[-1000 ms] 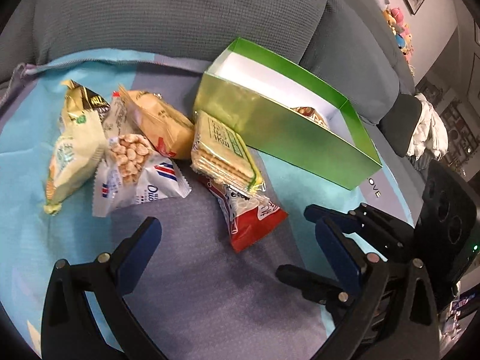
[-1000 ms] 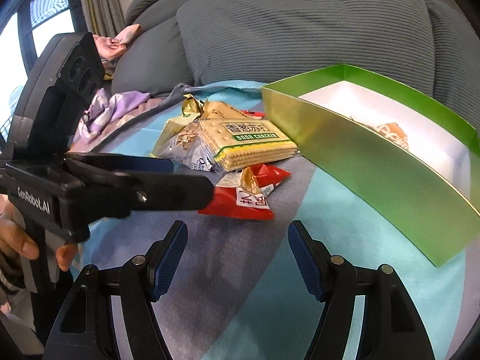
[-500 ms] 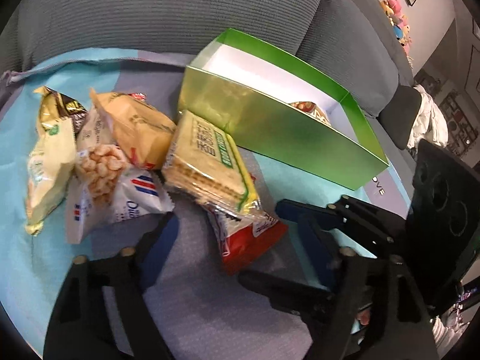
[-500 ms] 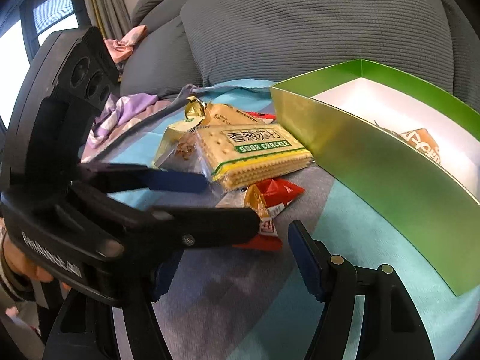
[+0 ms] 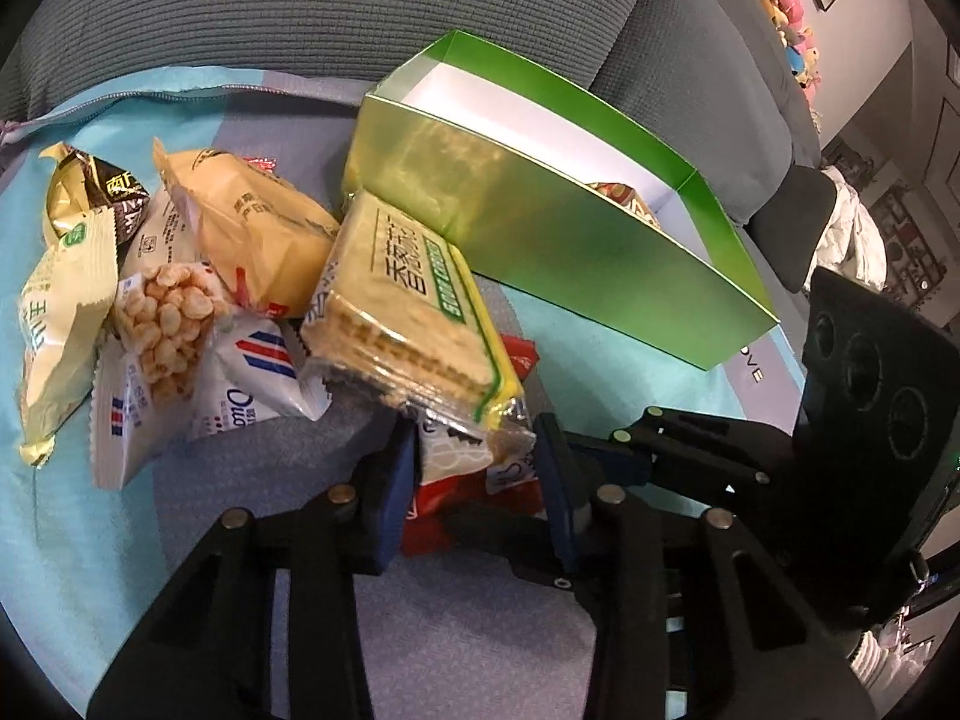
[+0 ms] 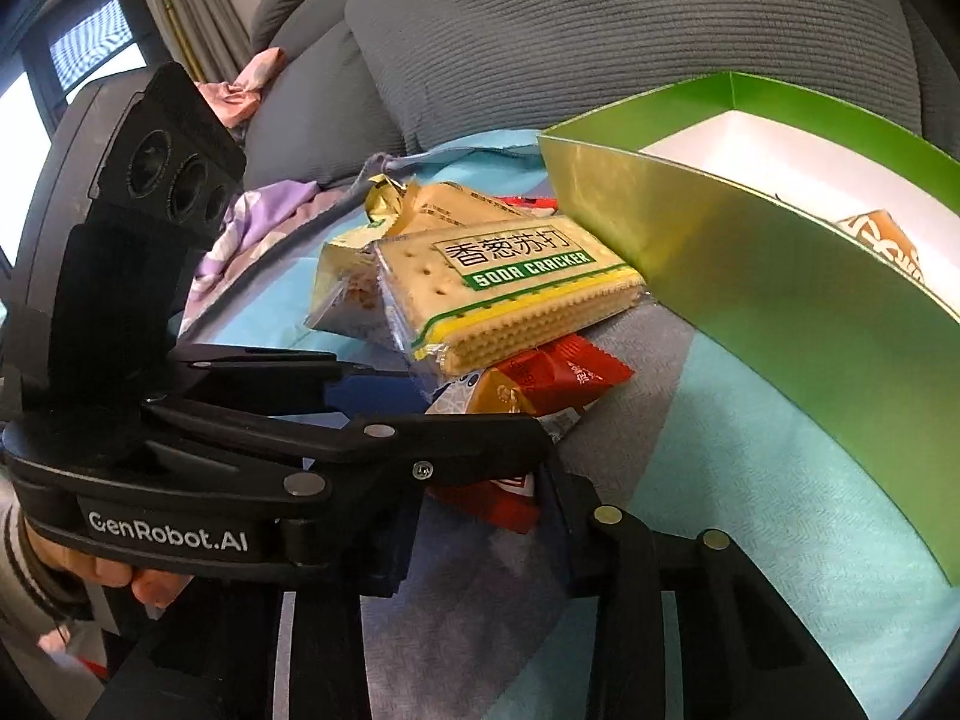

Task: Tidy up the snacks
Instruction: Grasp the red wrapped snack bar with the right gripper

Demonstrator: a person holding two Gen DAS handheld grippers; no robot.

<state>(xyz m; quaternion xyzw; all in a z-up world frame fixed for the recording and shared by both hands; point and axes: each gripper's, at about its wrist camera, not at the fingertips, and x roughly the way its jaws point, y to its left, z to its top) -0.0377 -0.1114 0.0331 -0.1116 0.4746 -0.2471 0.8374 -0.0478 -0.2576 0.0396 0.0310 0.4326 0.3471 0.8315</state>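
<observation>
Beside the green box (image 5: 576,252), left tool (image 5: 474,480) is clamped on the red packet (image 5: 444,498); right tool's (image 6: 480,516) state I cannot tell.

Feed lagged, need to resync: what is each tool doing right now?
Left tool: closing around the red snack packet under the soda cracker pack; firm grip cannot be told.
Right tool: open, holding nothing.

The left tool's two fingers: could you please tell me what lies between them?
In the left wrist view, the red snack packet and the sealed end of the soda cracker pack lie between the left tool fingers.
</observation>
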